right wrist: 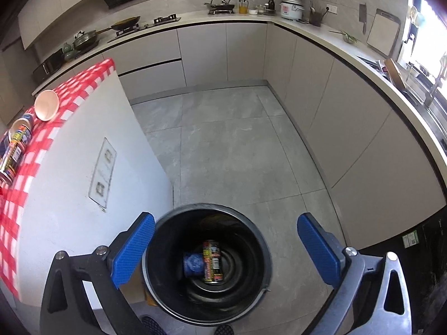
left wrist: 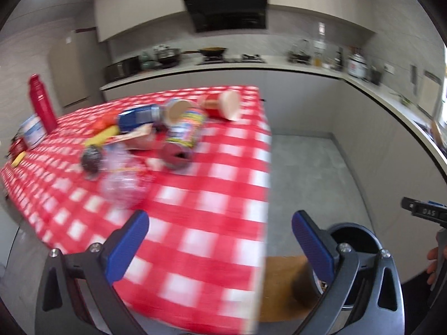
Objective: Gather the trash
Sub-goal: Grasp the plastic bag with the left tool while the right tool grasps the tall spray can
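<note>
**Clearing a Crowded Desk: Where the Next Pick Could Slip**

Working from the left of the desk [left wrist: 212, 195], with its red-and-white checked cloth, the first risk is picking the wrong thing: a red flask [left wrist: 40, 103] stands upright at the far left edge beside a small white carton [left wrist: 33, 131], and neither looks like trash. A hurried reach could knock the flask over.

Toward the middle lies the heap of trash. A crumpled clear plastic bag [left wrist: 123, 178] lies nearest the left gripper [left wrist: 220, 240], whose jaws are spread wide with nothing between them. The bag looks thin and slippery, so it might slide out of a shallow pinch. Beside it rest a dark round scrubber [left wrist: 90, 160], a yellow wrapper [left wrist: 103, 136], a blue bottle [left wrist: 139, 117] and a printed can [left wrist: 185, 131] lying on its side. Round things could roll toward the desk edge if nudged. The left view is blurred, so finer details cannot be told.

Farther right, a paper cup [left wrist: 223, 106] lies tipped near the far corner, close to the drop.

On the floor to the right stands the black bin [right wrist: 206, 265], already holding a can [right wrist: 213, 261] and a blue container [right wrist: 192, 263]. The right gripper [right wrist: 226, 248] hovers above its mouth, jaws spread and empty. The bin sits just beside the desk, so a drop released off-centre would probably land on the floor.
</note>
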`<action>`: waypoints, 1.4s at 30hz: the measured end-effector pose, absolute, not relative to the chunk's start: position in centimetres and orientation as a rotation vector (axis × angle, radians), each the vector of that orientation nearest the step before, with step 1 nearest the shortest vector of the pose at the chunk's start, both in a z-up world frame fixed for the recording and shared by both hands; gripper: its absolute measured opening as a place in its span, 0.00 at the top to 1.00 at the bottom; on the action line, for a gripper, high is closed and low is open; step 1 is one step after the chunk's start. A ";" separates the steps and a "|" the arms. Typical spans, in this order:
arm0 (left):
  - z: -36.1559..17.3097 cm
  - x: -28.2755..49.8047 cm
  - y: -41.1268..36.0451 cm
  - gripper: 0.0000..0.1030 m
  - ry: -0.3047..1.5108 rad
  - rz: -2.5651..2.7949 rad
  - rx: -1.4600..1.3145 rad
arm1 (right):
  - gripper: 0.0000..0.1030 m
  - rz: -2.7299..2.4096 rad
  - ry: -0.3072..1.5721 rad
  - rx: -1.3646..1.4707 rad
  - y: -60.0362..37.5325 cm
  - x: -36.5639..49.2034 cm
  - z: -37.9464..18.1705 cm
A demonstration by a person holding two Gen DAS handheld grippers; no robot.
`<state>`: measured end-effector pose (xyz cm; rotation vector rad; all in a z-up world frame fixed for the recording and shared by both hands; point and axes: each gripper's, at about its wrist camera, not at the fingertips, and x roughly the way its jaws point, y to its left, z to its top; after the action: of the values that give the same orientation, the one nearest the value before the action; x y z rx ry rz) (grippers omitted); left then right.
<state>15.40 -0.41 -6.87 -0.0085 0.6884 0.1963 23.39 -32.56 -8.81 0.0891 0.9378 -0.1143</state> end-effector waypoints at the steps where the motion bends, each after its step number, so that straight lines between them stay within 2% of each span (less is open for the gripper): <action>1: -6.7 15.6 0.2 0.00 0.688 0.205 -0.015 | 0.00 -0.110 0.931 0.087 -31.8 23.6 -8.4; 15: -7.2 17.3 9.9 0.00 0.657 0.277 -0.069 | 0.00 -0.034 0.860 0.076 -21.9 25.1 -3.6; 23: -9.5 21.8 12.5 0.01 0.748 0.213 -0.113 | 0.00 0.075 0.895 0.143 -14.6 27.3 -2.9; 26: -10.3 23.3 13.4 0.02 0.773 0.194 -0.127 | 0.00 0.095 0.904 0.146 -11.5 28.4 -3.0; 28: -10.9 24.1 14.2 0.11 0.797 0.186 -0.120 | 0.00 0.101 0.906 0.139 -9.6 29.2 -3.1; 31: -11.3 24.7 15.6 0.18 0.818 0.182 -0.120 | 0.00 0.110 0.910 0.137 -7.1 30.1 -3.4; 42: -11.1 24.9 20.7 0.20 0.828 0.173 -0.130 | 0.00 0.208 0.937 0.110 3.5 34.2 -4.3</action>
<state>24.95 20.69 -11.14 -0.1297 0.8275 0.1734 34.20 3.47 -4.29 0.1096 0.9365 0.2080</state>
